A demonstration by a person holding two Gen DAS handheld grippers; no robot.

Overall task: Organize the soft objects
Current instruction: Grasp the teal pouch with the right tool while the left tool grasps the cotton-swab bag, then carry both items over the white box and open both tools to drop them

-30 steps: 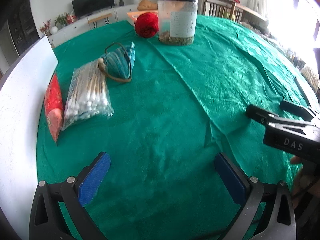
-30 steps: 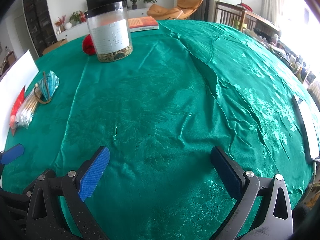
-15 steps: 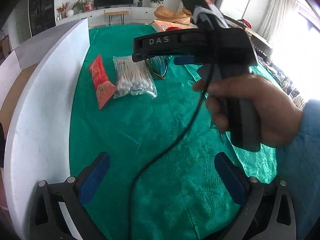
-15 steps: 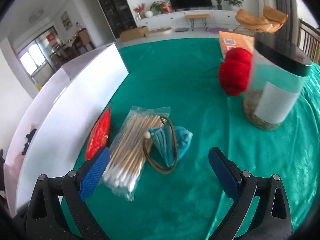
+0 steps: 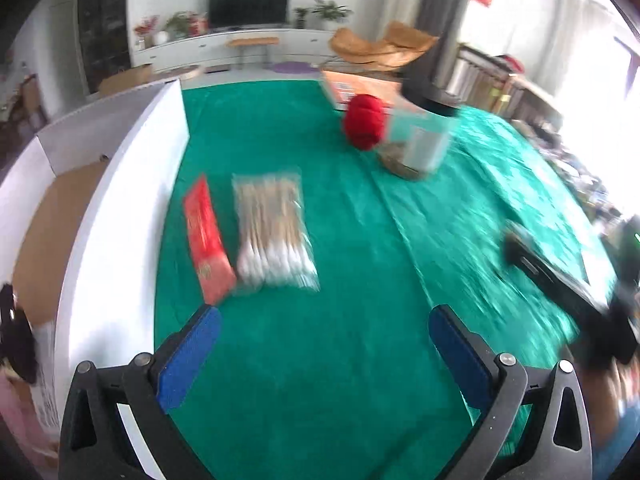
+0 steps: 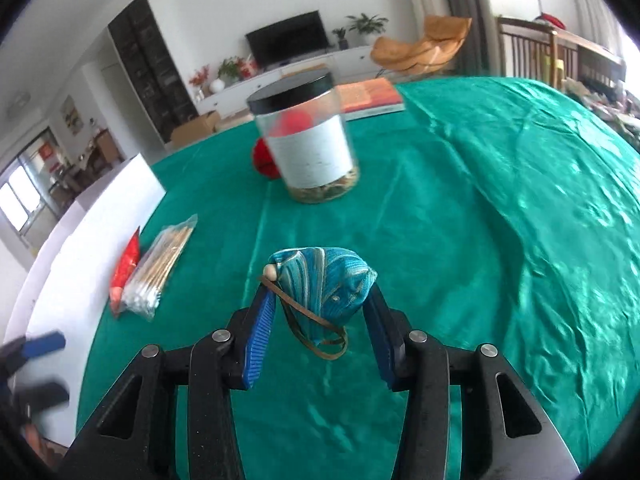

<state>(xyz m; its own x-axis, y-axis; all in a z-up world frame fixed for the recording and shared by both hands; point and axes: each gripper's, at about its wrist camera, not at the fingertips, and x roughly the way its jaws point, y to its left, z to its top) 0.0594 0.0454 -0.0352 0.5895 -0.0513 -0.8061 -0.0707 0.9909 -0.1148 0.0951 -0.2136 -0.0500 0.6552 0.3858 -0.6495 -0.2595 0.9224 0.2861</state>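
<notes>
Both blue pads of your right gripper [image 6: 320,312] are closing on the teal pouch [image 6: 324,284], which sits between them with its sides against the pads and clear of the cloth; its brown cord with a wooden bead hangs down in a loop in front. Your left gripper [image 5: 320,344] has its jaws wide apart and nothing is between them.

Ahead of the pouch stands the jar [image 6: 306,140] with a black lid, upright, and the red yarn [image 6: 264,158] is just behind it, partly hidden. An orange book [image 6: 370,98] lies flat beyond the jar. To the left of your right gripper, the bag of swabs [image 6: 158,268] and the red packet [image 6: 126,264] lie side by side, touching, close to the white box [image 6: 92,248]. The box wall runs along the left edge of the green cloth [image 6: 500,220], and in the left wrist view you see its brown bottom (the dark thing at its near end is too blurred to name).

Between the pouch and the jar the cloth is bare. The right half of the table is also open, with only folds in the cloth. At the far right edge the view is too bright to tell what lies there.
</notes>
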